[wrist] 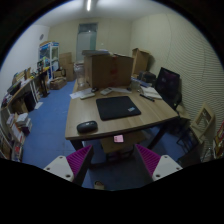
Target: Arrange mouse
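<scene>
A dark computer mouse (87,126) lies on the wooden desk (150,120), near its front left corner. A black mouse pad (118,107) lies flat at the desk's middle, to the right of the mouse and apart from it. My gripper (112,164) hangs well short of the desk, above the blue floor. Its two fingers (70,163) with magenta pads stand wide apart with nothing between them. A small pink note (118,138) sticks at the desk's front edge, just ahead of the fingers.
A large cardboard box (108,70) stands at the desk's far end. A monitor (167,84) and papers (150,95) sit on the right side. Shelves with clutter (22,100) line the left wall. A shelf unit (203,125) stands at the right.
</scene>
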A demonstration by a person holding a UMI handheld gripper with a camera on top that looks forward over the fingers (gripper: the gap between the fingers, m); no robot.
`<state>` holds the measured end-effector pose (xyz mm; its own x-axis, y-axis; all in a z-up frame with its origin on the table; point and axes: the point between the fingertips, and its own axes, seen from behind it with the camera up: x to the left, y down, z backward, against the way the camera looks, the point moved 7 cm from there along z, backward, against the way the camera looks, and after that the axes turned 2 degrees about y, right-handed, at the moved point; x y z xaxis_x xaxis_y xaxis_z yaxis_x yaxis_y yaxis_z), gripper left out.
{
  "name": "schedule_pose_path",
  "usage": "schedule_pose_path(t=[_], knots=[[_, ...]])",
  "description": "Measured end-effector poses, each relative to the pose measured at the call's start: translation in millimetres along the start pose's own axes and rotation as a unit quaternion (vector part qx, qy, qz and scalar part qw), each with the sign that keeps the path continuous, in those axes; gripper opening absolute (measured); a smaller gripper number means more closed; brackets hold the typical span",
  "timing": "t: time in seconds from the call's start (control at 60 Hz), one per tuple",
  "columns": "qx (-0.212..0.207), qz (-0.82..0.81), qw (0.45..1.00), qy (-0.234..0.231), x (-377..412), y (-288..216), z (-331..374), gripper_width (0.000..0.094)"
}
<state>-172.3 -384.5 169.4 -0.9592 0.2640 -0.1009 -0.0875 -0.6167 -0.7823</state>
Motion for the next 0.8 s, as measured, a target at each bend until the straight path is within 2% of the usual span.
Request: schedule_pose_path(t=[0.25, 0.383, 0.5, 0.75, 0.783, 0.8], knots=[[0.001, 0.005, 0.998, -0.060, 48.5, -0.4, -50.3, 0.0835], [0.006, -0.004, 0.994, -0.110, 84.2, -3.2, -88.2, 0.0831], [0.032, -0.030, 0.987, -0.152, 116.7, 4.3, -132.9, 0.0827], [0.061, -0.014, 0.983, -0.174, 141.1, 6.2, -184.5, 0.0817], [0.062, -0.014, 0.984, -0.164, 138.1, 5.1, -189.7, 0.0849], [0.061, -0.012, 0.985, -0.162, 137.8, 3.7, -190.9, 0.0794]])
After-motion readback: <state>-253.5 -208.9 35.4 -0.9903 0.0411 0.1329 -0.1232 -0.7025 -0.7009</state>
